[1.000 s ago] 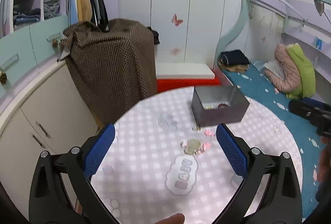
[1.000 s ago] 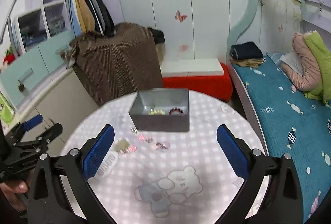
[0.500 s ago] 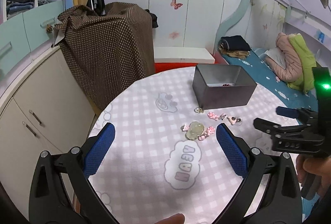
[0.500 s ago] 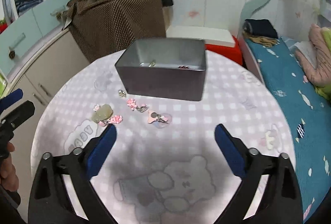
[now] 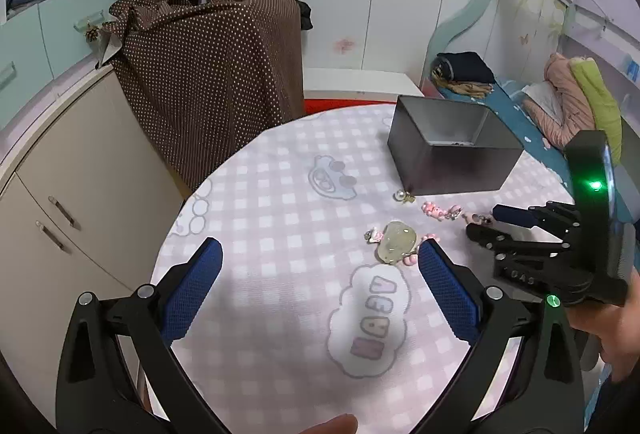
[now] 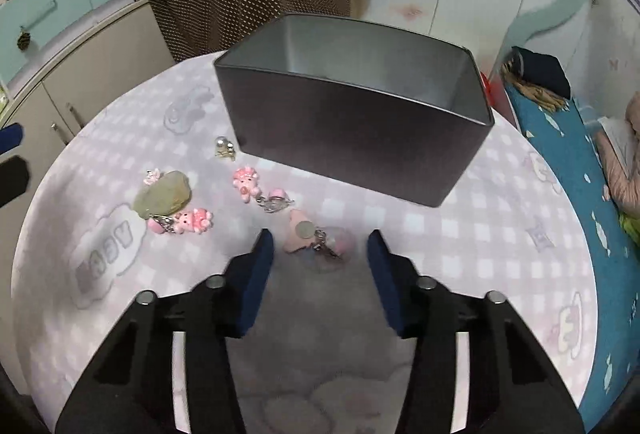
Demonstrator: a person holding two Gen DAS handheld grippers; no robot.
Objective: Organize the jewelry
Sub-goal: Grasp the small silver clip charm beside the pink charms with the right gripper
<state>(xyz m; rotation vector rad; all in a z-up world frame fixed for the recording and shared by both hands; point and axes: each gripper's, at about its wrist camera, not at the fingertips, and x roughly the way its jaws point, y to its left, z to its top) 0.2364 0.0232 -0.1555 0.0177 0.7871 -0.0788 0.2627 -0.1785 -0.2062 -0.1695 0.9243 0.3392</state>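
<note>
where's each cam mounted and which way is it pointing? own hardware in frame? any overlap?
Left wrist: on the left gripper, open, above the near table edge, facing across the round table toward the gray box; the right gripper and hand show at right.
Right wrist: on the right gripper, open, low, facing the pink charm with the box just behind.
Shared: table, box, green stone, pearl earring.

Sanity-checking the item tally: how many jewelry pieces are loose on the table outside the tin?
5: pearl piece by the tin, green stone, two pink charms, pink heart between right gripper fingers.
</note>
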